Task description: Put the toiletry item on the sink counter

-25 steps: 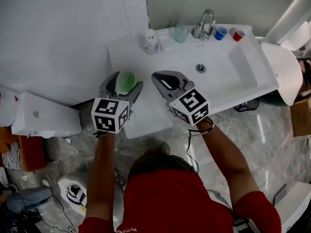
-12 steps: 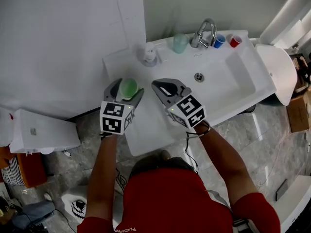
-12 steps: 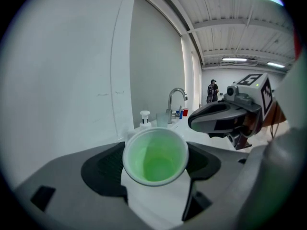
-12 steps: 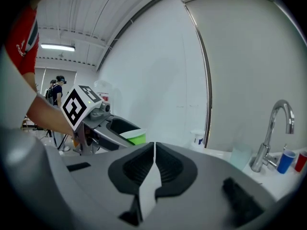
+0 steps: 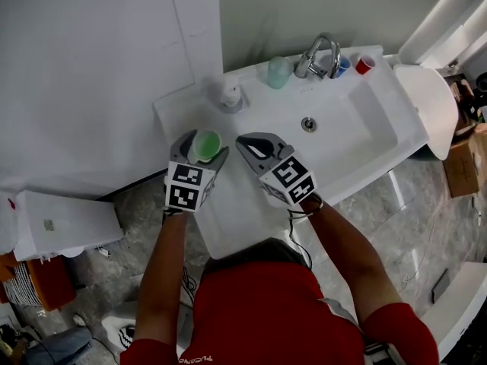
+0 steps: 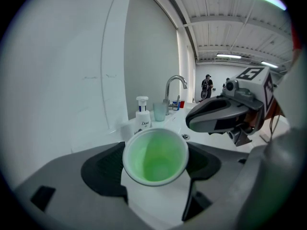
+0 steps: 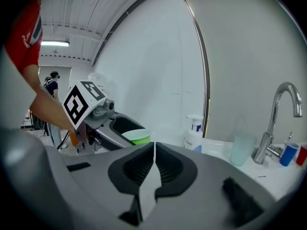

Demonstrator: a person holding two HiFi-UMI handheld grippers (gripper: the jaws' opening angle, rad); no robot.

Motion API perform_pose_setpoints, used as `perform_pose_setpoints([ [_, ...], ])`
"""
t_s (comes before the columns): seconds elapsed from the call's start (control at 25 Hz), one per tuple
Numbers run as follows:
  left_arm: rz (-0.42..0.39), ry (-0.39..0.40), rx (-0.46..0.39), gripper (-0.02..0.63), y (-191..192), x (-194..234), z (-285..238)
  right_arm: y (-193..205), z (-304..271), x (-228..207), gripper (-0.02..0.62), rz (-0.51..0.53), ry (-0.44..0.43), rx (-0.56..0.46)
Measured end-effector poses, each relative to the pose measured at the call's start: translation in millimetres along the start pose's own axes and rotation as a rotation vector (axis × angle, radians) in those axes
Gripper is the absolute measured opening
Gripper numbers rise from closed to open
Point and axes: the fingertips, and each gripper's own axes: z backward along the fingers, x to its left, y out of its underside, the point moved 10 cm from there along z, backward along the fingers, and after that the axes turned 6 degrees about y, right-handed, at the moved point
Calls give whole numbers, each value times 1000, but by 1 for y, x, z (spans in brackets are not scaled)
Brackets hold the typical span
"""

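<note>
Quick update from the sink job. Starting on my left: my left gripper is clamped on the green cup, rim up, one jaw on each side of it. Over the last second I've carried it a bit further in over the left end of the sink counter, so it now sits closer to the soap dispenser, though there's a clear gap between them. I honestly can't tell whether the cup's base has touched down yet; my guess is it's hanging just above the white top.

Next over, my right gripper has its jaws pressed together on nothing, just riding along beside the cup like it was a second ago.

Further right it's the pale teal tumbler, the faucet and the little blue cup and red cup, none of them touched.

So I reckon it's basically placement time: lower, let go, done.
</note>
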Motion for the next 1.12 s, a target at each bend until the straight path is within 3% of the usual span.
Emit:
perform_pose_setpoints([
  [0.64, 2, -5, 111, 371, 14, 14, -36, 11, -18, -20, 31, -6, -69, 8],
  [1.12, 27, 0, 144, 371, 20, 16, -46, 11, -15, -25, 31, -15, -83, -2],
])
